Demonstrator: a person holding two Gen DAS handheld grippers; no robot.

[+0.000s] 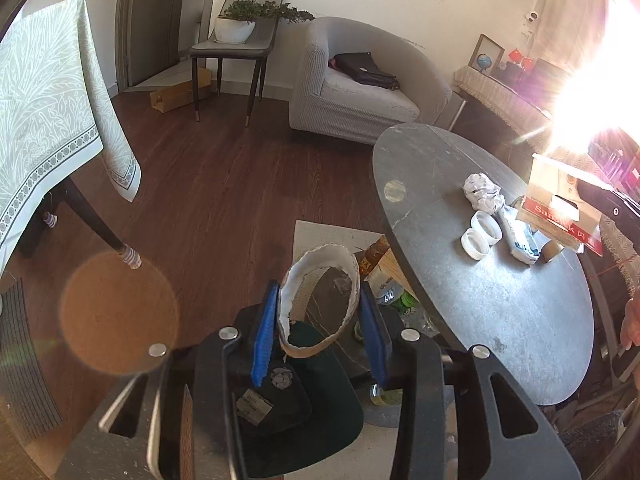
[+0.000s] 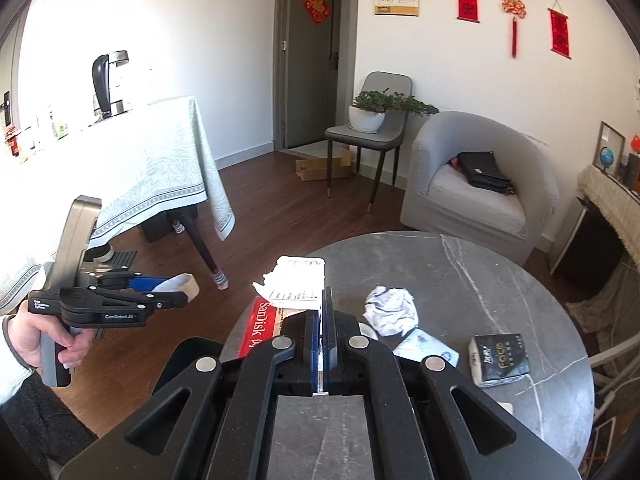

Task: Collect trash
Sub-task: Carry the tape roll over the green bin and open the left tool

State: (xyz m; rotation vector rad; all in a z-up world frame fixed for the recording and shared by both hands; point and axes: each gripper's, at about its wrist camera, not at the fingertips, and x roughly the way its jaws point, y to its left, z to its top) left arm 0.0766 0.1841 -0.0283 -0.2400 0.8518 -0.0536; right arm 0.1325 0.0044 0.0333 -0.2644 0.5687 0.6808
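My left gripper [image 1: 320,304] is shut on a spent tape ring [image 1: 320,255], white inside and cardboard brown outside, held beyond the left edge of the round grey table [image 1: 500,320]. The right wrist view shows that same gripper [image 2: 176,286] and ring [image 2: 191,285] out to the left. My right gripper [image 2: 321,304] is shut on a red and white SanDisk card [image 2: 296,280] above the table [image 2: 480,272]. On the table lie a crumpled paper ball [image 2: 390,310], a blue-white tissue pack [image 2: 424,350], a black tissue pack [image 2: 500,360], two white caps [image 1: 480,234] and a small brown roll [image 1: 550,250].
Bottles and packaging [image 1: 394,288] sit on the floor beside the table, under the held ring, next to a dark green object [image 1: 320,400]. A cloth-covered dining table [image 2: 152,168] stands left, a grey armchair [image 2: 480,184] and a chair with a potted plant [image 2: 368,120] behind. Sun glare hides the right of the left wrist view.
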